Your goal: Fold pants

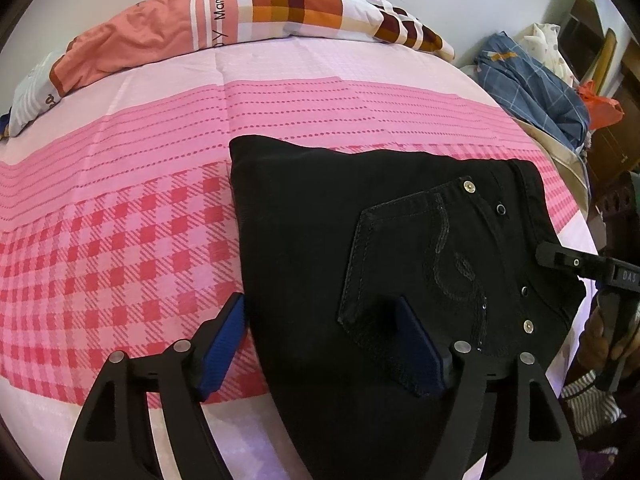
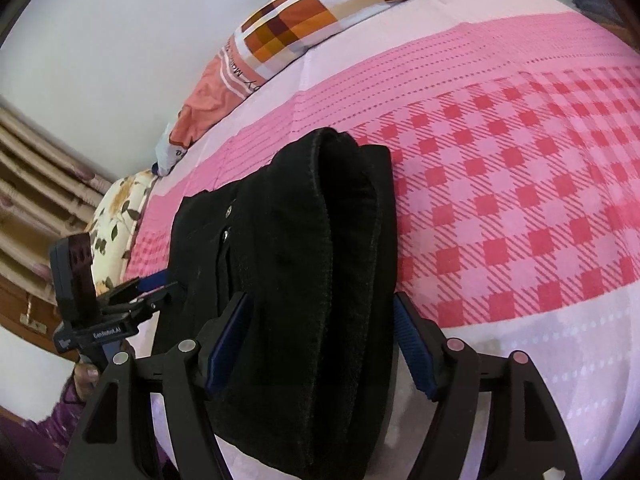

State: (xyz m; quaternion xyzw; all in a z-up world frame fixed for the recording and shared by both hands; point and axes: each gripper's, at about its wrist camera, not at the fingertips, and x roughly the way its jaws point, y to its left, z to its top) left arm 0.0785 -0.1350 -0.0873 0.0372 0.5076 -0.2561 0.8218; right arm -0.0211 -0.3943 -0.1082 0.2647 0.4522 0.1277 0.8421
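- One wide bed under a pink checked cotton sheet (image 1: 120, 208) carries everything.
- Black denim pants (image 1: 360, 216), already folded into a thick bundle, lie near the bed's front edge, back pocket up.
- Denim like this is probably heavy and stiff (not slippery); pinching the stacked fold edge looks safest.
- Left gripper (image 1: 320, 344) stands wide, straddling the bundle's side edge.
- Right gripper (image 2: 320, 344) stands wide around the rounded fold, seemingly not clamping.

Pink checked bed (image 1: 120, 240), black pants (image 1: 360, 208), pillow (image 1: 240, 8)
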